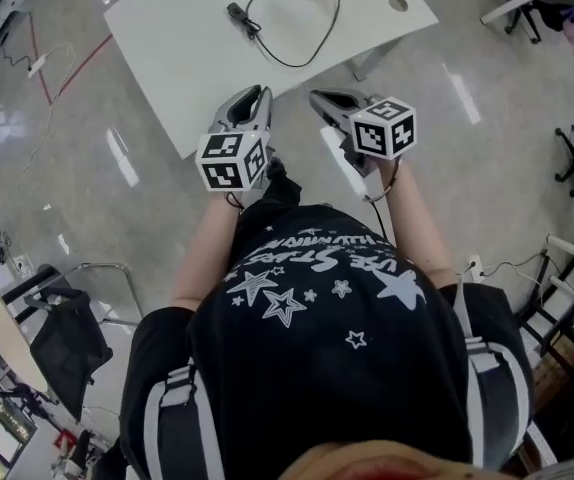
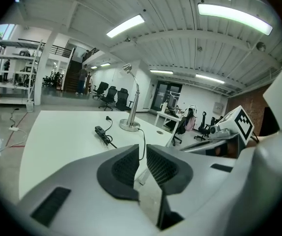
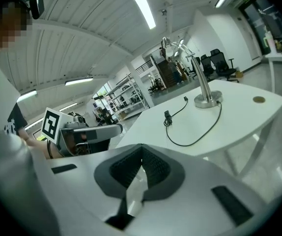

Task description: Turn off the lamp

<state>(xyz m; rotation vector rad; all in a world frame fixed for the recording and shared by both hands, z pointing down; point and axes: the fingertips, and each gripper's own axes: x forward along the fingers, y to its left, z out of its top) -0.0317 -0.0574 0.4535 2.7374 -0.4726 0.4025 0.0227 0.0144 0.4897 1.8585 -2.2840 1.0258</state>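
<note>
Left claw [image 2: 142,146] barely parted, right claw [image 3: 142,146] closed, both empty; lamp [image 2: 129,126] well beyond.

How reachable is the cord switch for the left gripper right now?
Likely yes: the switch lies on bare table ahead of the left gripper, nothing between them, given a forward stretch.

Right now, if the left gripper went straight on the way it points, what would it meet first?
Probably the white tabletop, near the lamp's black cord and short of the lamp base. The inline switch lies left of that line. Nothing seems to stand in the way before that, though depth is hard to judge.
</note>
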